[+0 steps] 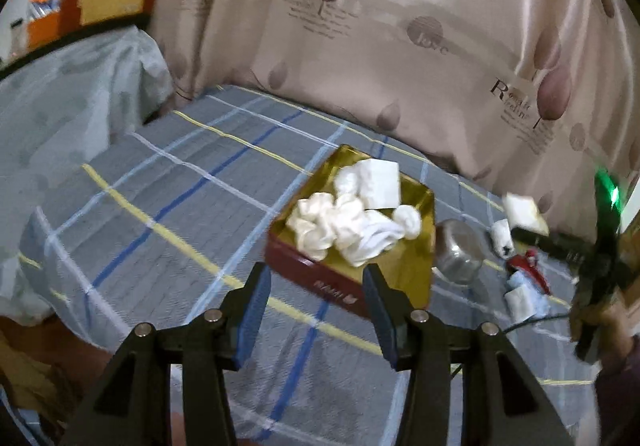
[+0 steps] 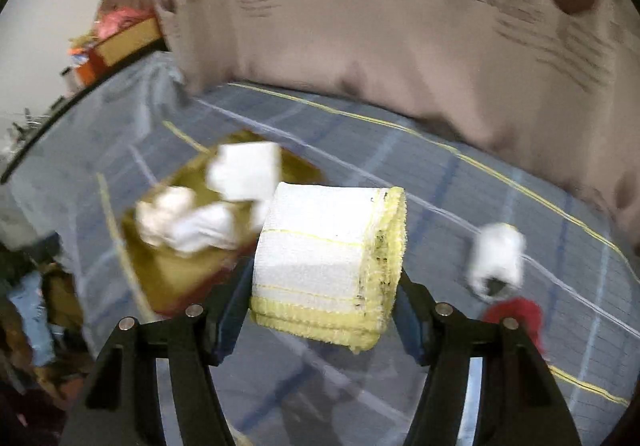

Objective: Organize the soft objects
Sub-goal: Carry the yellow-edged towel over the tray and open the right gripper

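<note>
A red box with a gold inside sits on the plaid bed cover and holds several white socks and cloths. My left gripper is open and empty, just in front of the box. My right gripper is shut on a folded white towel with yellow edges, held above the bed to the right of the box. The right gripper and towel also show at the right of the left wrist view. A rolled white sock and a red item lie on the bed.
A metal bowl lies beside the box. More small cloths lie near it. A beige printed curtain hangs behind the bed. A pale blue cover and boxes are at the left.
</note>
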`<act>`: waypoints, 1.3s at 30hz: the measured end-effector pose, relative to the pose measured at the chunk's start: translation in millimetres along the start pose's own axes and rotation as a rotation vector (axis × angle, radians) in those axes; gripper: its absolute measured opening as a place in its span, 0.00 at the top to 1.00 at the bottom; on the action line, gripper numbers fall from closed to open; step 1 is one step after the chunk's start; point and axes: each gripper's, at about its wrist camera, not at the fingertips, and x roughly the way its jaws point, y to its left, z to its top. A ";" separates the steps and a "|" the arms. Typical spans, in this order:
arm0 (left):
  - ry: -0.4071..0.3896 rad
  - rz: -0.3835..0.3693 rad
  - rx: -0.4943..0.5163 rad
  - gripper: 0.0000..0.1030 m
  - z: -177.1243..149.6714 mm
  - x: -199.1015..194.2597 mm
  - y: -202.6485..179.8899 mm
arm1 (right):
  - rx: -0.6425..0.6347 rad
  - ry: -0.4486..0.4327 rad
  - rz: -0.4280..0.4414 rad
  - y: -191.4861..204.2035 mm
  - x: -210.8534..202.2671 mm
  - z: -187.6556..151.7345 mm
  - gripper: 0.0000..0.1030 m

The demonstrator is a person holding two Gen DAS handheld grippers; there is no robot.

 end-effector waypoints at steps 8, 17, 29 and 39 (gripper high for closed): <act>-0.077 0.070 0.044 0.52 -25.3 -8.4 5.3 | 0.009 0.063 0.079 67.7 61.8 30.9 0.40; -0.075 0.104 0.094 0.52 -22.9 -7.4 10.4 | 0.068 0.110 0.098 104.3 130.9 55.5 0.40; -0.048 0.090 0.066 0.49 -18.4 -3.1 21.3 | 0.108 0.163 0.050 119.9 180.0 60.7 0.39; -0.026 0.100 0.079 0.49 -19.9 0.5 19.0 | 0.076 0.071 -0.005 120.0 151.8 56.7 0.20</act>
